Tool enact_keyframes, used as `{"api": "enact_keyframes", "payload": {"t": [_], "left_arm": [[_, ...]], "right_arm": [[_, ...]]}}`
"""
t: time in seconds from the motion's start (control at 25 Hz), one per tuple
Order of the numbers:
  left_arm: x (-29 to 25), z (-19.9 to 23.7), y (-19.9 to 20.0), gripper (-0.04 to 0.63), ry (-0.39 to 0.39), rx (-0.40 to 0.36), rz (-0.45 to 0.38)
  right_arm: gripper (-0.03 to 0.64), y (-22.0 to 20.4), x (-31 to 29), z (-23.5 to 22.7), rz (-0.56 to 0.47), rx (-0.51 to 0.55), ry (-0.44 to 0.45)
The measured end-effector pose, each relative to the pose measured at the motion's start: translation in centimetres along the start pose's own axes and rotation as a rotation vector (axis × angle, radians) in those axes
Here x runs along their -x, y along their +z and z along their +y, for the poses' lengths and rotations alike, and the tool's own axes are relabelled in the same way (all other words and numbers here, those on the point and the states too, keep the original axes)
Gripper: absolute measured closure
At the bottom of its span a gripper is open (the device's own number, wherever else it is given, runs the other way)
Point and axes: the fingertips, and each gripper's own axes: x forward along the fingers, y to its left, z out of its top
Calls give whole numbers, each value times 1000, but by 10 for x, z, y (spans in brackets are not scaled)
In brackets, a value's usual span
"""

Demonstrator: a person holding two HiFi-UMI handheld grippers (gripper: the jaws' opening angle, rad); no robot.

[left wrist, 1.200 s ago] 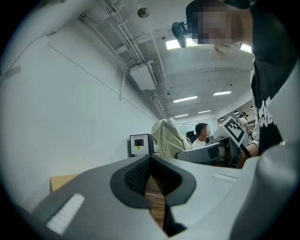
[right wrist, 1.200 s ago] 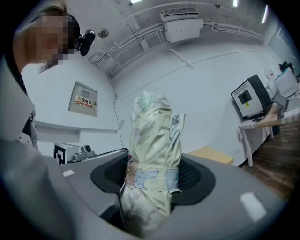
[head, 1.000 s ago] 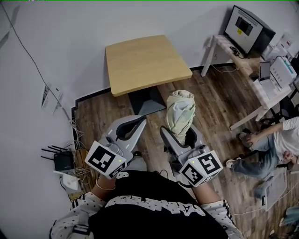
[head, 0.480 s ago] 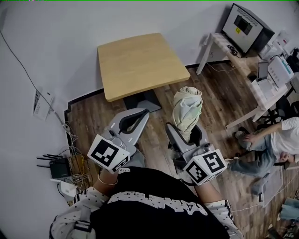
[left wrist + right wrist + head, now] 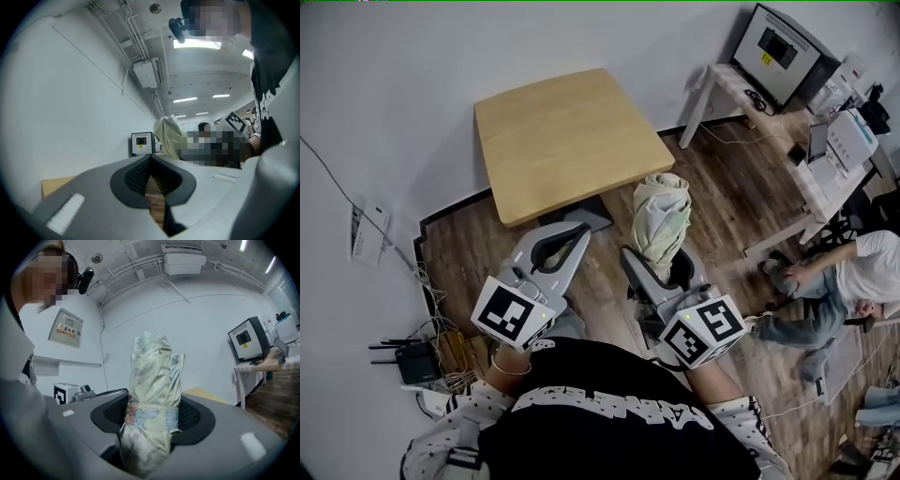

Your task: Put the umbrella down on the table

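Observation:
A folded pale green and cream umbrella [image 5: 661,223] stands upright in my right gripper [image 5: 664,272], whose jaws are shut on its lower part. In the right gripper view the umbrella [image 5: 152,399] fills the middle, strapped round with a printed band. The wooden table [image 5: 565,141] lies ahead and slightly left, its top bare. My left gripper [image 5: 572,236] is shut with nothing in it, held over the floor just short of the table's near edge. In the left gripper view the shut left gripper [image 5: 151,172] points toward the umbrella [image 5: 168,137].
A white wall [image 5: 394,94] runs behind the table. At the right a white desk [image 5: 750,94] carries a monitor [image 5: 778,42], and a person [image 5: 844,291] sits on the floor. A router [image 5: 412,361] and cables lie at the lower left.
The view has shifted: the table now sits further left and nearer to both grippers. The umbrella stays held upright in the right gripper. The left gripper stays shut.

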Motion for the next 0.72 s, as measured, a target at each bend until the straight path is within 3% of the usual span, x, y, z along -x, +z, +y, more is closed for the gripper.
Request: {"api": "enact_keyframes", "payload": {"t": [0.44, 0.72], "left_arm": [[-3, 70, -9, 597, 34, 14, 2], [-13, 103, -14, 597, 13, 23, 8]], "right_arm": [[319, 2, -70, 1, 30, -3, 6], [319, 4, -104, -2, 41, -11, -8]]}}
